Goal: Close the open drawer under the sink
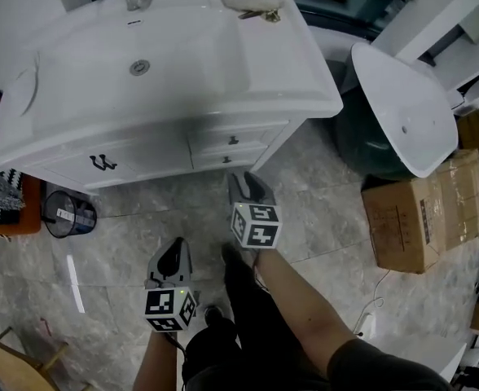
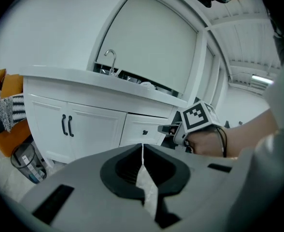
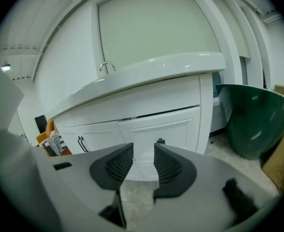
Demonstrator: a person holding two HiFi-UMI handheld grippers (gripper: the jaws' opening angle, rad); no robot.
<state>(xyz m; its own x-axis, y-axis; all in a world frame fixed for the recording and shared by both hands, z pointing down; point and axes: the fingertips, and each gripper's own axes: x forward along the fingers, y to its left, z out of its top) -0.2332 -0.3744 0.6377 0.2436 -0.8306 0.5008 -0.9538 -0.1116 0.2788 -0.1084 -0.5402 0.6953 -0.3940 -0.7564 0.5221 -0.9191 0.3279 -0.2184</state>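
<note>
Top drawer (image 3: 156,129) under the sink (image 1: 101,80) sits slightly ajar, right of the cabinet doors; contents hidden. I judge it rigid and light on its runners, so I'd push flat beside the knob (image 3: 160,140). Right gripper (image 3: 143,152) has jaws apart, empty. Left gripper (image 2: 142,149) is closed on nothing. Floor bin (image 1: 68,214) holds scraps.

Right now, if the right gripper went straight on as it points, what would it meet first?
Probably the drawer front under the sink, near its dark knob; nothing stands between, but depth is unclear.
</note>
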